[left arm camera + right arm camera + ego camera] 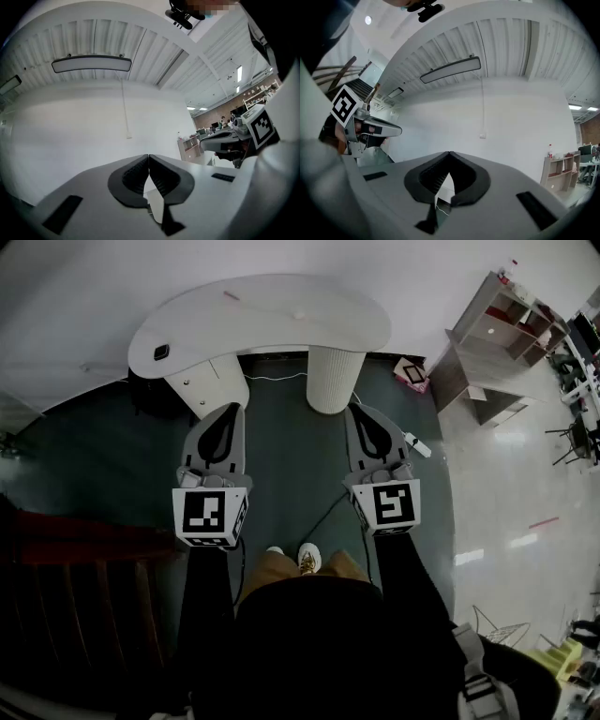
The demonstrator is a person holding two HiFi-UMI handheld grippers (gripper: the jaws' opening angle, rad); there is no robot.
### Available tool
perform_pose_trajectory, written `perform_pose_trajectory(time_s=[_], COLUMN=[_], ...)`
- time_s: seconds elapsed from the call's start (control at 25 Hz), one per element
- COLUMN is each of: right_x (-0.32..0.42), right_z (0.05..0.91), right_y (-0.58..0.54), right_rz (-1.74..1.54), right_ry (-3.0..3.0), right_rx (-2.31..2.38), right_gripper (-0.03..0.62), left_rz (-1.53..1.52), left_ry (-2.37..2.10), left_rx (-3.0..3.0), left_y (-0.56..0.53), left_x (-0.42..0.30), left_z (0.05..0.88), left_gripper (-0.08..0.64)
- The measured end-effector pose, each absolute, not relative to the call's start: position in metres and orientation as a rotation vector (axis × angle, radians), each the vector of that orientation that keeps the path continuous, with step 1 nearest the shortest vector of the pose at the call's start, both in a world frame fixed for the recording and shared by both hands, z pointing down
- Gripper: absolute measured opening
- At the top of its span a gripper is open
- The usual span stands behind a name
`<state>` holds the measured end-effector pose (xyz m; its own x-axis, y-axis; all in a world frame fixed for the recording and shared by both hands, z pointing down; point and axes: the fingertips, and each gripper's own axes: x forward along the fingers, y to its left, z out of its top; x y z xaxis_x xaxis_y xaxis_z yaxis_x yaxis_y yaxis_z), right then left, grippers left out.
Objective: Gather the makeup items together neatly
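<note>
A white curved table (pixel 281 329) stands ahead of me in the head view. On its top lie a small dark square item (pixel 161 352) at the left end, a thin pink stick (pixel 232 295) at the back, and a tiny pale item (pixel 298 315) near the middle. My left gripper (pixel 226 412) and right gripper (pixel 362 412) are held level side by side, short of the table, both shut and empty. In the left gripper view the jaws meet at the left gripper (pixel 148 157); in the right gripper view they meet at the right gripper (pixel 449 153). No makeup item shows in either gripper view.
A ribbed white pedestal (pixel 330 379) and a white drawer unit (pixel 208 385) hold the table up. A wooden shelf unit (pixel 487 343) stands at the right, a pink-framed object (pixel 411 372) and a white power strip (pixel 417 443) lie on the floor. Dark stairs (pixel 84 549) are at the left.
</note>
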<state>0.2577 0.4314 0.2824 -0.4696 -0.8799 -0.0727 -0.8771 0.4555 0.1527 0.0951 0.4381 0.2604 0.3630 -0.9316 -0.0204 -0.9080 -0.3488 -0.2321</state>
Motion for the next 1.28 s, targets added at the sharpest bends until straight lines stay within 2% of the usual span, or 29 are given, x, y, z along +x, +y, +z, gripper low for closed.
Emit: perform_pose_trajectory(time_s=[0.8, 1.28], right_x=[0.262, 0.244], right_z=[0.289, 0.294], right_y=[0.425, 0.341], right_rz=[-0.248, -0.296], right_ry=[-2.686, -2.633], right_rx=[1.602, 1.604], right_gripper=[0.026, 0.026], left_rz=[-0.192, -0.167], left_ry=[1.670, 1.647], left_rx=[-2.400, -2.419], left_y=[0.434, 0.346], left_x=[0.097, 0.075], left_z=[0.264, 0.266], left_gripper=[0.017, 0.017])
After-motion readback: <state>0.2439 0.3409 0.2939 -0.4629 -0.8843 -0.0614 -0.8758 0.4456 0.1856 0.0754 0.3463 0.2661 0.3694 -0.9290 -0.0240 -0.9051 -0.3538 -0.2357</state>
